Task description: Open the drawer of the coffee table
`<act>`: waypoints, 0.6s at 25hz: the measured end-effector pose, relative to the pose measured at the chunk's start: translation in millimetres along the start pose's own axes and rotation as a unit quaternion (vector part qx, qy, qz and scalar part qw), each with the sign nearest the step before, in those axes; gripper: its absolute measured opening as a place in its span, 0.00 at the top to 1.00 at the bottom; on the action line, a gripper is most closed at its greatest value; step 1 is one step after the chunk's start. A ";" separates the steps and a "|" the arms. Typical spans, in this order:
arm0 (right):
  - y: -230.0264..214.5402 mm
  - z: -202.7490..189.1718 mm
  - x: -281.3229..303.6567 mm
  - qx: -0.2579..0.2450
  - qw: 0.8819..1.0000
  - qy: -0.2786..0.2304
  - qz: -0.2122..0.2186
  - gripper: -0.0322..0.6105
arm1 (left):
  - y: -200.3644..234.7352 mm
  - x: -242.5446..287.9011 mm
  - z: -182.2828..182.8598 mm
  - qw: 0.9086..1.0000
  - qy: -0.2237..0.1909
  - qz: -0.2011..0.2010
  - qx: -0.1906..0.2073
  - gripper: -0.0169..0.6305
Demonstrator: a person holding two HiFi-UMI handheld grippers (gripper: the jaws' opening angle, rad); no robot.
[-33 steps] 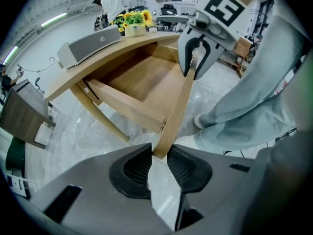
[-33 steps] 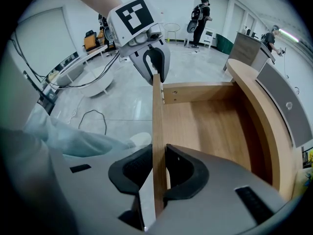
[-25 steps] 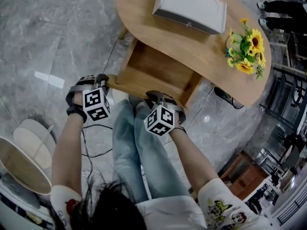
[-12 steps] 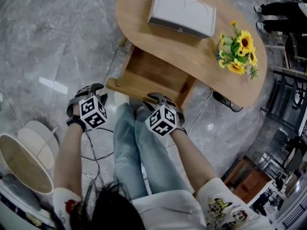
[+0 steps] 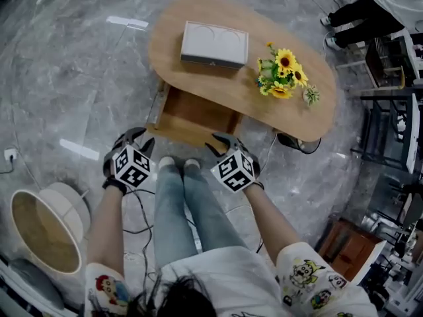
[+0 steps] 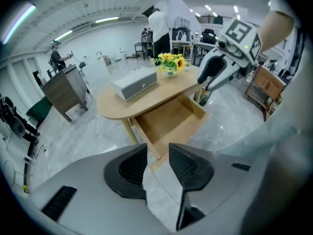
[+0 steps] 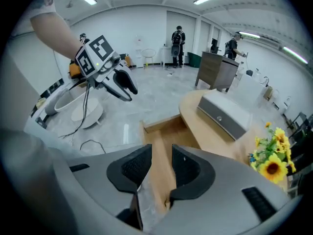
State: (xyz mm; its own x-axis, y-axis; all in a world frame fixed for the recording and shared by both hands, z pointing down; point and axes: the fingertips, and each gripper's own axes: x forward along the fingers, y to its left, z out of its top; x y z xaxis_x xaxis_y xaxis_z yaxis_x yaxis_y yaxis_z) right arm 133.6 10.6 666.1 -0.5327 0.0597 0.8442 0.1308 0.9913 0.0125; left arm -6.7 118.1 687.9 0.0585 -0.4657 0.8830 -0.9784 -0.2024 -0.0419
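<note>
One round white tub (image 5: 39, 233) sits on the floor at far left. The left gripper (image 5: 141, 139) has its jaws a narrow gap apart; they have just been opening, and nothing is between them. One drawer (image 5: 192, 114) stands pulled out and empty under the one coffee table (image 5: 198, 51). Its front edge lies just ahead of both grippers, untouched. The right gripper (image 5: 221, 144) is likewise narrowly parted, just opened, empty. The tabletop bears one grey box (image 5: 215, 43) and one sunflower bunch (image 5: 283, 74). Bare marble floor (image 5: 79, 65) lies open left of the table, while dark racks (image 5: 390, 117) crowd the right. Only the gripper views show a cabinet (image 6: 63, 89) and standing people (image 7: 178, 43) beyond.
</note>
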 end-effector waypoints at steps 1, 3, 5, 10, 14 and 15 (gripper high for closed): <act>-3.2 5.3 -13.9 0.009 1.000 -0.007 -0.009 0.80 | -1.6 -11.5 12.8 1.000 -0.014 0.002 0.001 0.80; -8.1 18.1 -41.7 0.025 0.999 -0.026 -0.025 0.80 | -5.2 -36.8 37.3 0.999 -0.041 0.008 0.002 0.80; -14.0 35.3 -69.6 0.042 0.997 -0.053 -0.045 0.80 | -6.0 -63.4 61.3 0.998 -0.068 0.016 0.003 0.80; -22.7 79.2 -150.1 0.087 0.984 -0.126 -0.089 0.80 | -13.8 -137.9 119.0 0.990 -0.137 0.032 -0.018 0.80; -31.8 111.1 -215.0 0.111 0.968 -0.190 -0.116 0.80 | -19.6 -198.6 164.1 0.980 -0.188 0.057 -0.017 0.80; -34.5 116.7 -230.2 0.114 0.964 -0.204 -0.123 0.80 | -21.9 -212.8 174.3 0.978 -0.198 0.063 -0.014 0.80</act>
State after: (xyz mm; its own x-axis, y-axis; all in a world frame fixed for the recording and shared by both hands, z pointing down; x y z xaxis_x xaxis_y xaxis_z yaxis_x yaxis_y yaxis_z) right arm 154.2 -23.6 408.8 -0.8150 -0.1860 0.5487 -0.2042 0.9785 0.0284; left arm 36.9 71.5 419.5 0.0042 -0.7841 0.6206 -0.9876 -0.1008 -0.1206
